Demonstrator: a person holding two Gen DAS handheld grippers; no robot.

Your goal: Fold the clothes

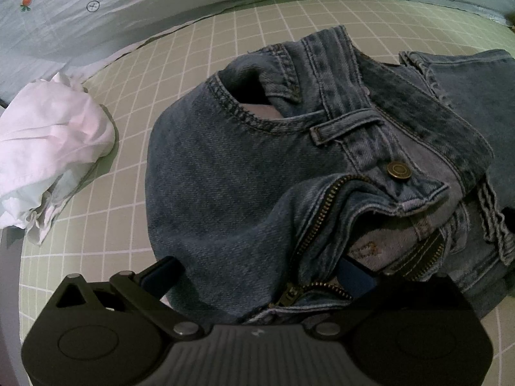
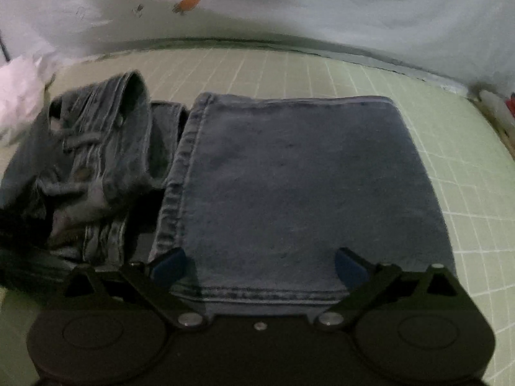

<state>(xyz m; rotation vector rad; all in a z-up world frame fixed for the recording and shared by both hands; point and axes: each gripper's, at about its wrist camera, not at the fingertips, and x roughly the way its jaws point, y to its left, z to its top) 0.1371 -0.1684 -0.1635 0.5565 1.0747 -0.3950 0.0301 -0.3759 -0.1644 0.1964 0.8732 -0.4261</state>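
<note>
— Both sets of jaws spread wide, holding nothing?
— Yes. Left gripper (image 1: 257, 276) straddles the jeans (image 1: 257, 167) at the open zip; right gripper (image 2: 260, 263) straddles a folded leg.
— Progress?
— Legs folded on the worktop (image 2: 466, 193); waist bunched. White garment (image 1: 48, 148) untouched.

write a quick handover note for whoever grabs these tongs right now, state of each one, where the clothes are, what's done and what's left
Left tongs: open, at the jeans' crumpled waistband, fly unzipped, nothing gripped.
Right tongs: open, over the flat folded leg panel near its hem.
Both sit on the green grid mat; a white garment lies bunched to the left.
Done: legs folded flat.
Left: probably fold the waist end over, then the white garment.
</note>
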